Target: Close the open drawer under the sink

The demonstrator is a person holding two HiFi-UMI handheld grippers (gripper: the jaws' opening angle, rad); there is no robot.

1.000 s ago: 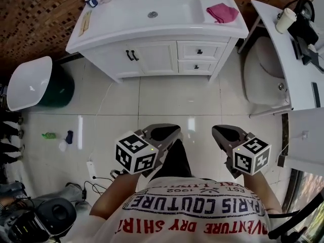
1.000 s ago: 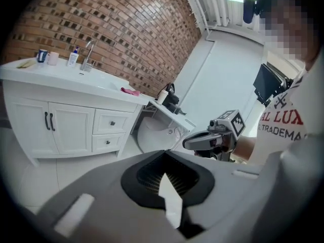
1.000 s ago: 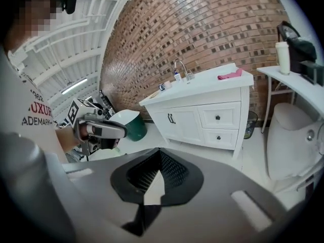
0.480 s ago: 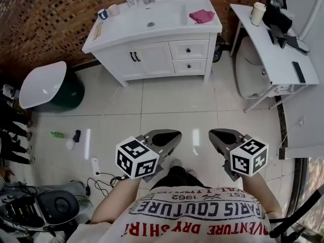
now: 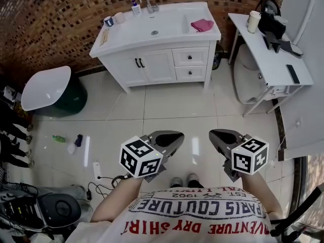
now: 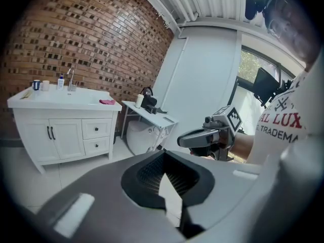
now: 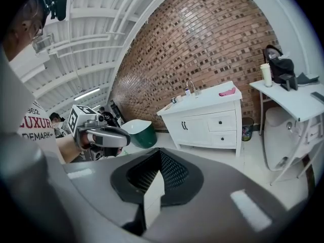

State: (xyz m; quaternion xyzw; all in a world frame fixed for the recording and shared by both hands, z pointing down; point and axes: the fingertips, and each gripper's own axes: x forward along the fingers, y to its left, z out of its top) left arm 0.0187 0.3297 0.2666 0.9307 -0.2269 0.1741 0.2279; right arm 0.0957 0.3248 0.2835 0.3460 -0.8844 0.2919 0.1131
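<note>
- Standing on the tiled floor (image 5: pixel 167 105), the person was well away from the sink (image 5: pixel 157 27), with lots of bare floor between.
- The left hand-held gripper (image 5: pixel 169 138) was held up in front of the person's body. Its jaws were together, with nothing between them.
- The right hand-held gripper (image 5: pixel 218 135) was just beside it. Its jaws were together too, and it held nothing.
- Both pointed toward the white cabinet (image 5: pixel 152 65) under the sink, but neither was near it.
- The two drawers sat on the right side of the cabinet, the top drawer (image 5: pixel 190 56) right above the bottom drawer (image 5: pixel 191 73).
- Both drawers looked pushed all the way in, flat with the cabinet front. None stuck out.
- A pink cloth (image 5: pixel 202 25) lay on the counter beside the sink.
- I think the job was done. From this far away, nothing seemed left to close.
</note>
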